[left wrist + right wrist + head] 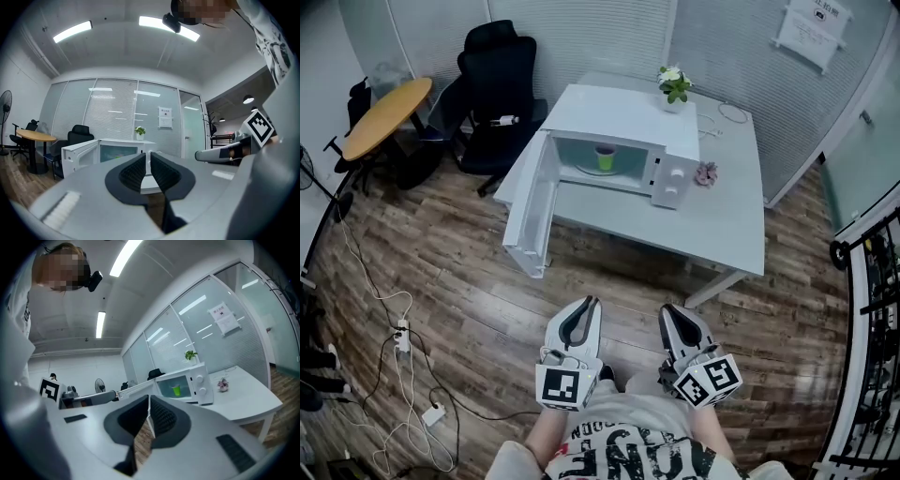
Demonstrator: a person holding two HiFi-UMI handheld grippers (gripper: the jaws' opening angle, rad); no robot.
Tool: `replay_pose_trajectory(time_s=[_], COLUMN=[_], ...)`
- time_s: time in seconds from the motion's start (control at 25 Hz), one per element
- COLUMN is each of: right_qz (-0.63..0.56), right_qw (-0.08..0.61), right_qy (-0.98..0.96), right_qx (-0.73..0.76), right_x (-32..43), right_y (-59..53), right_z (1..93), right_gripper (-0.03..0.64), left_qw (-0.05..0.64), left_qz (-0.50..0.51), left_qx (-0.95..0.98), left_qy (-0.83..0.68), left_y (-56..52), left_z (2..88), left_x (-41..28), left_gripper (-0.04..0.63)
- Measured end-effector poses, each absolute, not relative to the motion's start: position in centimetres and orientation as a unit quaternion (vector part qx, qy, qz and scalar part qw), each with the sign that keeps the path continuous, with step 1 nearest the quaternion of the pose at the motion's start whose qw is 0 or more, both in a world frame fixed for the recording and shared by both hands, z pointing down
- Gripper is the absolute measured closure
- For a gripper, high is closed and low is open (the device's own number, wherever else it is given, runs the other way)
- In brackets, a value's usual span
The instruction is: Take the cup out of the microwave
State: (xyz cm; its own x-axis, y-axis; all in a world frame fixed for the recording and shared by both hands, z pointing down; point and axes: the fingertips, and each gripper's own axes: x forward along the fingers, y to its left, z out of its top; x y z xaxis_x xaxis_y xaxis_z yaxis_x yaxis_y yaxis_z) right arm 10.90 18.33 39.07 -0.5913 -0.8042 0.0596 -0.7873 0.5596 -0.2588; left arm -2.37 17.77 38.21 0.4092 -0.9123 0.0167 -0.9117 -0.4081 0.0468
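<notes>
While both grippers are hovering over the wood floor, well apart from the white table, items are lying as follows. Door: hanging wide open at the left of the microwave, which is sitting on the table. Green cup: standing upright inside the cavity, nothing touching it. Left gripper: jaws standing slightly apart, gripping nothing. Right gripper: jaws pressing tip to tip, empty

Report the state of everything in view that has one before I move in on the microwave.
microwave door: swung wide open
green cup: upright inside the microwave
left gripper: jaws slightly apart, empty
right gripper: jaws together, empty
</notes>
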Motion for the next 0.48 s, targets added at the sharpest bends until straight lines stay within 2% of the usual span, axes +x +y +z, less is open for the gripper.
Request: replay_pose_trajectory(time_s=[0.48], right_qz=[-0.138], right_qw=[0.018], right_qy=[0.876], right_qx=[-0.462], right_x=[9.4], right_y=[16.3], right_z=[39.8], right_gripper=[0.595], left_qw=[0.034], left_qz=[0.001], left_qx=[0.839], left_qy=[-0.543], left_y=[15.9], left_z=[39.2], left_x=[-4.6], left_gripper=[0.552])
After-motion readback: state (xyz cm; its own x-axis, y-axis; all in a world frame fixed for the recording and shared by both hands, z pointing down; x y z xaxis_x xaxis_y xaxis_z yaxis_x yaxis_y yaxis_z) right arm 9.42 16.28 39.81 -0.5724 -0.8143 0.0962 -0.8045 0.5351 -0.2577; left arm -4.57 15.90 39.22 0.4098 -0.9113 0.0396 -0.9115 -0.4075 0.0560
